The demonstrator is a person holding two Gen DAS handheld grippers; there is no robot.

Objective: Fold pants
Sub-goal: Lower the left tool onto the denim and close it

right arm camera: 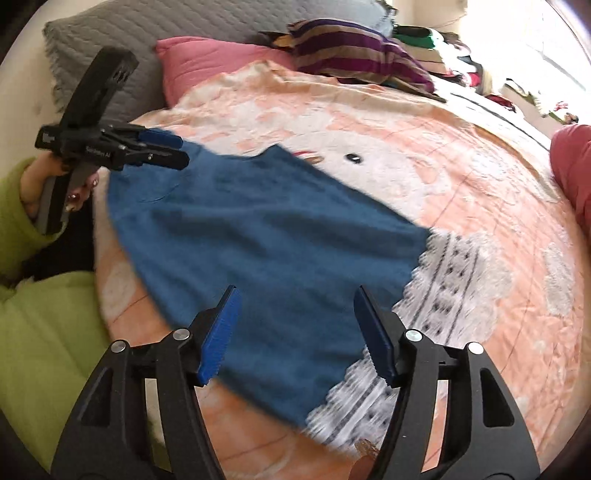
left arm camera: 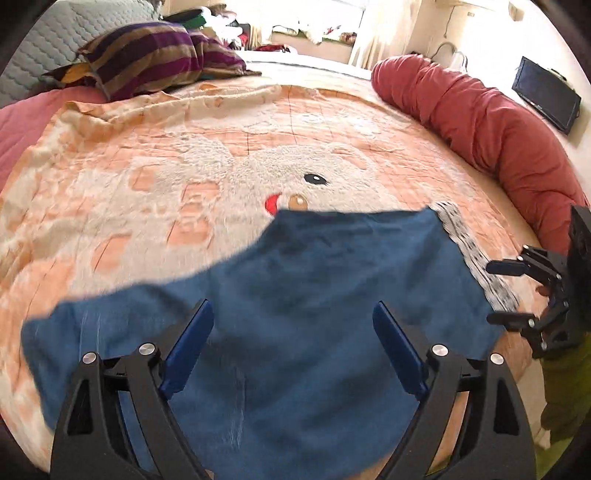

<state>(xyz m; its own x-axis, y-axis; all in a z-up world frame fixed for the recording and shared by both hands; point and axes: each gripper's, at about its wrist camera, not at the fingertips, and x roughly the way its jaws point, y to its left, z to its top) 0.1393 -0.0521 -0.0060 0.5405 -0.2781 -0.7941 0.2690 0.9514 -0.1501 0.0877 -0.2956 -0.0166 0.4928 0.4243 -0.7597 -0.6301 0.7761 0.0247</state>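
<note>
Blue pants point(left arm camera: 314, 295) with a white and grey lace trim point(left arm camera: 476, 266) lie spread flat on the peach cartoon blanket point(left arm camera: 184, 177). My left gripper point(left arm camera: 291, 304) hovers over their middle, jaws wide apart, nothing between the blue pads point(left arm camera: 192, 343). The right gripper point(left arm camera: 495, 291) shows at the right edge, by the trim, also open. In the right wrist view the right gripper point(right arm camera: 295, 291) stands open above the pants point(right arm camera: 258, 229), close to the lace trim point(right arm camera: 454, 280). The left gripper point(right arm camera: 177, 149) appears side-on over the pants' far left corner, held by a hand in a green sleeve point(right arm camera: 14, 221).
A rolled red duvet point(left arm camera: 498, 129) lines the bed's right side. A striped pillow point(left arm camera: 155, 59) and a grey quilted cushion point(right arm camera: 177, 22) lie at the head, with a pink pillow point(right arm camera: 207, 62). A dark screen point(left arm camera: 546, 96) stands beyond the duvet. Green clothing point(right arm camera: 48, 332) fills the lower left.
</note>
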